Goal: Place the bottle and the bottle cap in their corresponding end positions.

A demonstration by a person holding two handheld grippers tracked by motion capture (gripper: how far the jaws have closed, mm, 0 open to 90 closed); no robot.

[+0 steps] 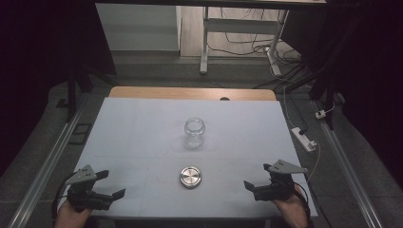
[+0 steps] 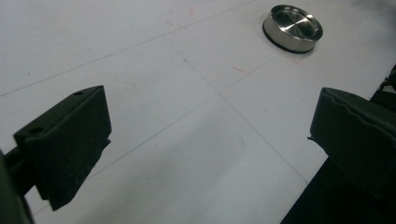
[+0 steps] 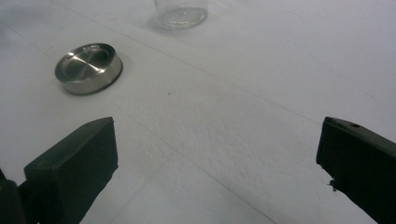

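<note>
1. The left claw (image 1: 113,183) sits low over the near left corner of the white rectangular surface (image 1: 133,137), held in the person's left hand (image 1: 71,216). Its two black jaws stand wide apart with nothing between them; in the left gripper view (image 2: 210,140) only bare white surface lies in the gap.
2. Ahead and to the right of the left claw, well apart from it, the round brushed-metal lid (image 1: 191,176) lies flat on the surface. In the left gripper view the lid (image 2: 293,28) shows a dark rim at its base and sits beyond the jaw tips, toward the upper right.
3. Beyond the lid, farther from both claws, the clear glass jar (image 1: 195,133) stands upright with its mouth uncovered, near the lid but not touching it.
4. The right claw (image 1: 256,176) hovers low over the near right corner, held in the right hand (image 1: 291,209), jaws spread wide and empty. In the right gripper view (image 3: 217,158) the lid (image 3: 88,67) lies ahead to the left, and the jar's base (image 3: 182,14) farther ahead.
</note>
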